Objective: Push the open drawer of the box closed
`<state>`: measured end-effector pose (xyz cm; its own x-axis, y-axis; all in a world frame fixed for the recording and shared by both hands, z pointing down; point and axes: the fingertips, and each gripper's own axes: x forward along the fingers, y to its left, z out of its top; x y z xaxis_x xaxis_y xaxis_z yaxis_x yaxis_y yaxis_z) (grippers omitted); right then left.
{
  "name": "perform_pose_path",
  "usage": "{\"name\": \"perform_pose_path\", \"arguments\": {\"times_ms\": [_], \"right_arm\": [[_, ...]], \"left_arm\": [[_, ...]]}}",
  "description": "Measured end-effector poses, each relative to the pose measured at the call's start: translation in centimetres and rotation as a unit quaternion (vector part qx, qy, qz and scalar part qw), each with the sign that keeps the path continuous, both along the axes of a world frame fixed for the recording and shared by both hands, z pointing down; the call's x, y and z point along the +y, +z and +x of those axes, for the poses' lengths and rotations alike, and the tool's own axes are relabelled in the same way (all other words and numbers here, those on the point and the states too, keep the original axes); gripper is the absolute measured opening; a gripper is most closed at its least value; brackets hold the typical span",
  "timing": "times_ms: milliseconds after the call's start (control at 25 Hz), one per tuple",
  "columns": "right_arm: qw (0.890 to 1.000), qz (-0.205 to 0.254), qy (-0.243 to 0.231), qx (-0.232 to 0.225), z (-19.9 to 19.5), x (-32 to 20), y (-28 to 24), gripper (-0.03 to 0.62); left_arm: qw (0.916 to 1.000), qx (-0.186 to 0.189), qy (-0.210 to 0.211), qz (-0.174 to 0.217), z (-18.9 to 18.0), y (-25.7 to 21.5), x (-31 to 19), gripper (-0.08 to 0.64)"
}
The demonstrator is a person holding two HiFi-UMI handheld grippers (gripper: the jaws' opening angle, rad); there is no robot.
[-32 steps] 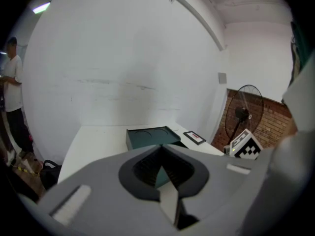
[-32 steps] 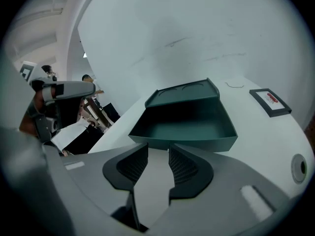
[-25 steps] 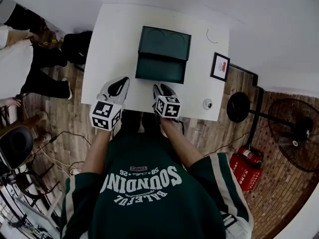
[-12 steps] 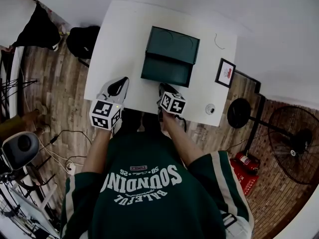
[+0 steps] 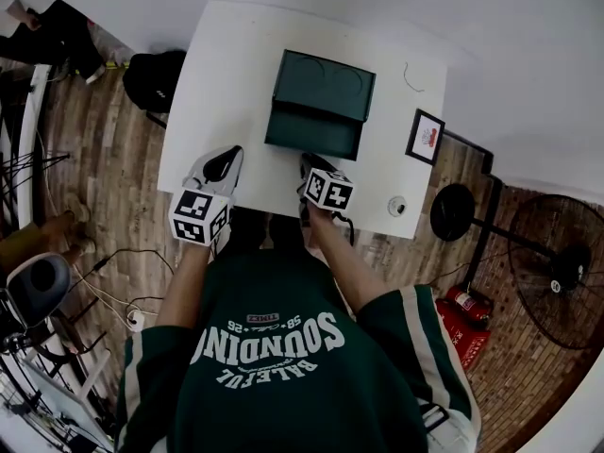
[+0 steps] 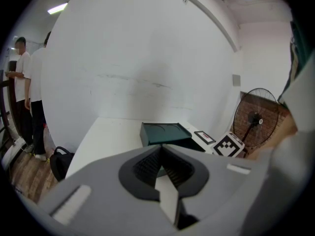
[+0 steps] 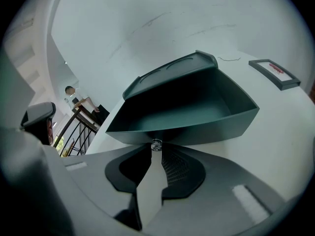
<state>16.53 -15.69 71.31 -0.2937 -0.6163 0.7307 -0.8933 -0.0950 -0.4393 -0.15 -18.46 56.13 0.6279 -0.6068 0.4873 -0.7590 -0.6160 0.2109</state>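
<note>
1. A dark green rectangular box (image 5: 326, 78) sits on the white tabletop (image 5: 222, 74), toward the far side and turned slightly askew.
2. Its dark green drawer (image 5: 314, 132) stands pulled out toward the person, not yet pushed in.
3. A small clear round knob (image 7: 156, 144) sits at the middle of the drawer's front face.
4. The right gripper (image 5: 315, 164) points down at the drawer front and is right up against it. Its fingers (image 7: 177, 168) have just been closing and stand narrowly apart, with the knob between their tips.
5. The left gripper (image 5: 223, 161) hovers over the near part of the tabletop, to the left of the drawer and apart from it. Its fingers (image 6: 145, 163) are pressed together at the tips and hold nothing.
6. A black-framed picture (image 5: 425, 137) lies flat on the tabletop to the right of the box. A small white round object (image 5: 397, 206) rests near the tabletop's near right corner.
7. On the wood plank floor (image 5: 123, 215), a black bag (image 5: 156, 78) lies just left of the tabletop. A black standing fan (image 5: 557, 272) and red fire extinguishers (image 5: 462, 311) stand to the right.
</note>
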Motion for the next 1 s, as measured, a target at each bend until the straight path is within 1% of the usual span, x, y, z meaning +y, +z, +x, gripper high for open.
{"name": "perform_pose_path", "arguments": {"times_ms": [280,680,1000], "right_arm": [[1.0,0.006,-0.007,-0.005,0.5,-2.4,-0.2,0.067],[1.0,0.007,0.0,-0.014,1.6,-5.6,-0.1,0.067],[1.0,0.016,-0.002,-0.002,2.2,-8.1,-0.2,0.066]], "left_arm": [[1.0,-0.002,-0.005,-0.006,-0.4,0.4,0.0,0.052],[0.9998,-0.002,-0.016,-0.015,-0.8,1.0,-0.5,0.052],[0.9995,-0.004,-0.023,-0.021,-1.3,1.3,-0.8,0.054]]}}
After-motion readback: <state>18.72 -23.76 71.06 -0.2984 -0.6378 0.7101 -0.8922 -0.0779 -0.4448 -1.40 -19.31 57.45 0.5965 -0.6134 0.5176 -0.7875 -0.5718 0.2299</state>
